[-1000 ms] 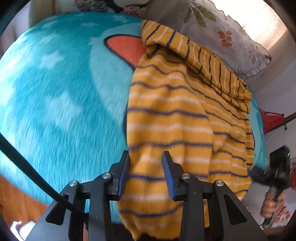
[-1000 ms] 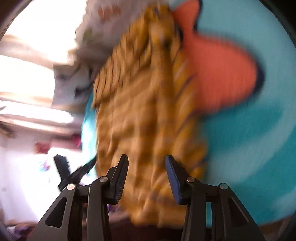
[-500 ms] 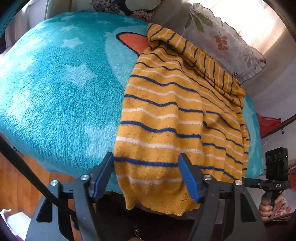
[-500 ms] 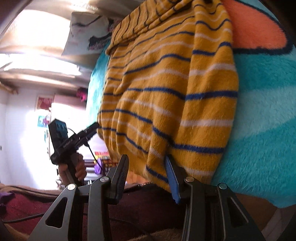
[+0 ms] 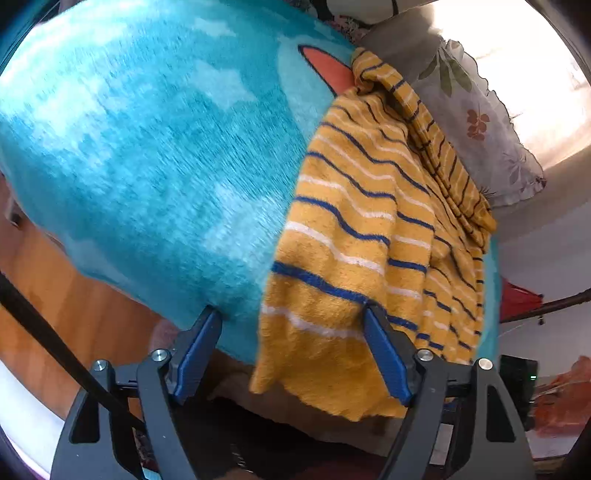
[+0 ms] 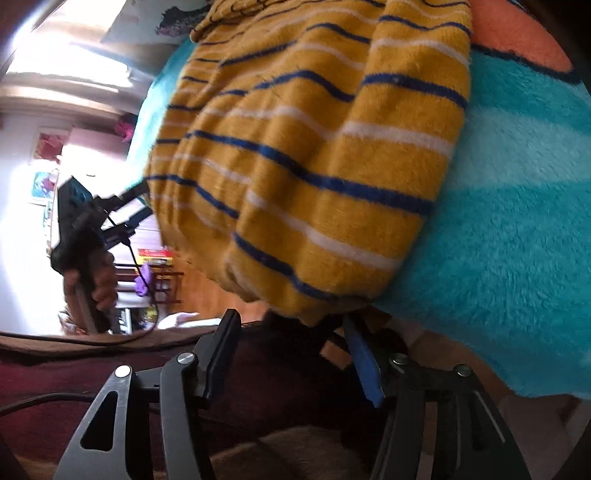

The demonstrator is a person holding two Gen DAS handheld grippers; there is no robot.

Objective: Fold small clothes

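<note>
A yellow garment with blue and white stripes (image 5: 373, 229) lies on a fluffy turquoise blanket (image 5: 155, 155), its near hem hanging over the bed's edge. My left gripper (image 5: 295, 332) is open wide and empty, its right finger against the hem's corner. In the right wrist view the same garment (image 6: 317, 155) fills the upper middle. My right gripper (image 6: 291, 332) is open and empty just below the hanging hem. The left gripper in the person's hand (image 6: 88, 236) shows at the left of that view.
A floral pillow (image 5: 480, 122) lies beyond the garment by a bright window. An orange patch (image 6: 517, 33) marks the blanket. Wooden floor (image 5: 48, 295) lies below the bed's edge at the left. Dark red cloth (image 6: 110, 369) lies under the right gripper.
Both grippers have let go of the garment and opened. The left gripper has opened wider and shifted left. The right gripper has drawn back below the hem.
</note>
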